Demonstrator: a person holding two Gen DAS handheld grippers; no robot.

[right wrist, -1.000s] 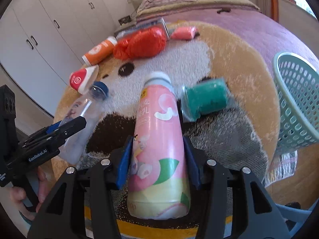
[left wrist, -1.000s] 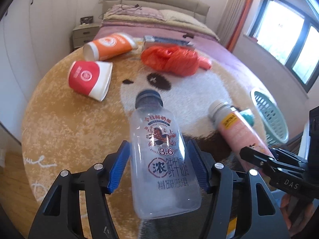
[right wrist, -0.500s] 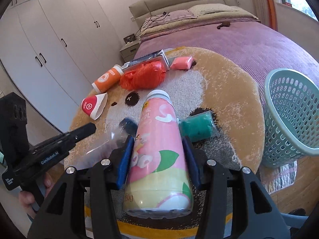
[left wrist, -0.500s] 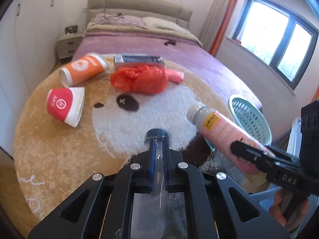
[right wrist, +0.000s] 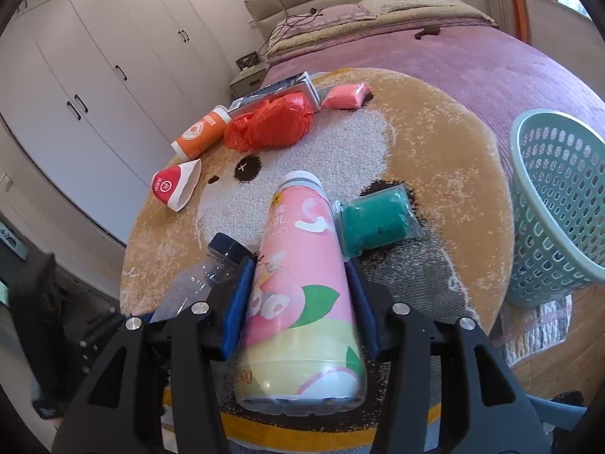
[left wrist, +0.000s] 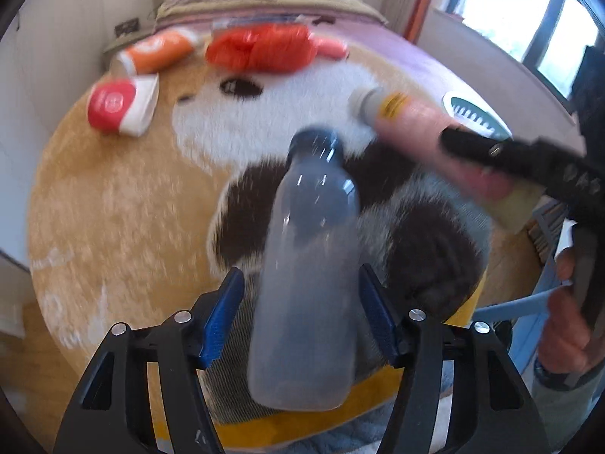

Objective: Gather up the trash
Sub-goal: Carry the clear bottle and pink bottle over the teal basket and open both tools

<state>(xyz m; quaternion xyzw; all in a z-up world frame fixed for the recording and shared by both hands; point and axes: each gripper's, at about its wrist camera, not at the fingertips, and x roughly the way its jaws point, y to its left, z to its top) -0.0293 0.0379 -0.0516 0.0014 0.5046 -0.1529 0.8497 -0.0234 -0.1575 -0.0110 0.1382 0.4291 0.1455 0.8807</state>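
Note:
A clear bottle with a dark blue cap point(left wrist: 310, 265) sits between the blue pads of my left gripper point(left wrist: 299, 273), held off the rug. The jaws are opening and the bottle looks round again; this view is blurred. The same clear bottle point(right wrist: 204, 276) shows at the left of the right wrist view. My right gripper point(right wrist: 298, 265) is shut on a pink milk bottle with a white cap point(right wrist: 302, 283), cap pointing away. In the left wrist view the pink bottle point(left wrist: 423, 140) and the right gripper point(left wrist: 529, 159) cross the right side, with a hand on the handle.
A mint mesh basket point(right wrist: 559, 208) stands at the rug's right edge. On the round bear rug point(right wrist: 435, 151) lie a green packet point(right wrist: 378, 223), a red bag point(right wrist: 268, 125), an orange cup point(right wrist: 200, 132), a red-and-white cup point(right wrist: 176, 185), a pink packet point(right wrist: 346, 96) and a box point(right wrist: 272, 92). Bed behind, wardrobes left.
My left gripper squeezed the clear bottle flat half a second ago and has widened again around it. The left hand shifted and rolled. The right gripper keeps the pink bottle.

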